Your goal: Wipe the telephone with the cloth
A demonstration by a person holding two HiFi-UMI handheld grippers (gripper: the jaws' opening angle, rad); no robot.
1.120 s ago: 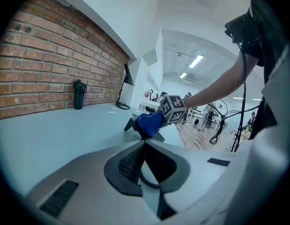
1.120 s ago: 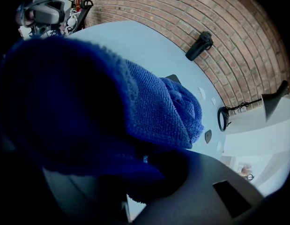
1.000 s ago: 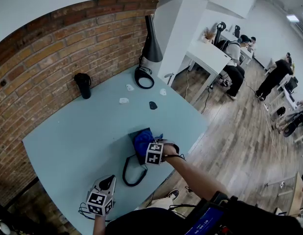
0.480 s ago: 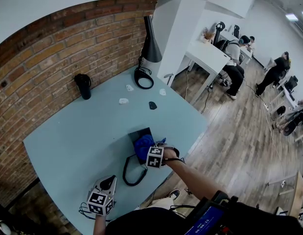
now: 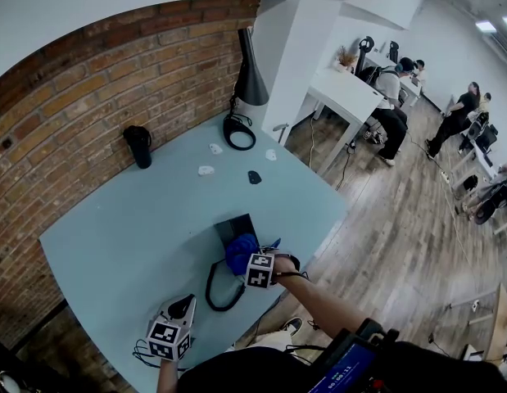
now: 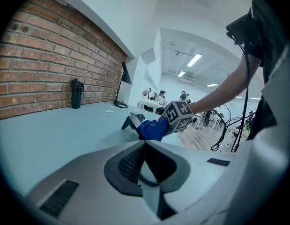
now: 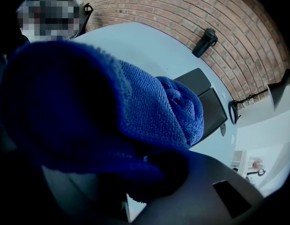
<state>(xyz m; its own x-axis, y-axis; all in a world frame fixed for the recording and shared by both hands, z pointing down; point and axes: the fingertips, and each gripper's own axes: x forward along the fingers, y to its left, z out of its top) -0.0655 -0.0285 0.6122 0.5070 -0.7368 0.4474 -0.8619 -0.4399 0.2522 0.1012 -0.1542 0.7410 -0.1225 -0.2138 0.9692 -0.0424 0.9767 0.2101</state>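
Note:
A dark telephone [image 5: 231,228] lies on the light blue table [image 5: 114,236], and its black cord [image 5: 221,290] loops toward me. My right gripper [image 5: 247,259] is shut on a bunched blue cloth [image 5: 240,250] that presses on the phone's near end. The cloth [image 7: 149,111] fills the right gripper view and hides the jaws, with the phone [image 7: 208,104] behind it. My left gripper [image 5: 182,304] rests near the table's front edge, apart from the phone, its jaws together with nothing gripped. From the left gripper view the cloth [image 6: 153,129] covers the phone [image 6: 130,121].
A black bottle [image 5: 139,145] stands by the brick wall. A black lamp [image 5: 251,72] with a ring base [image 5: 239,132] sits at the far corner. Small white bits [image 5: 206,169] and a dark piece [image 5: 254,177] lie beyond the phone. The table's right edge runs close to the phone.
My right gripper has drawn the cloth toward me along the phone, uncovering its far part. The left gripper has stayed in place.

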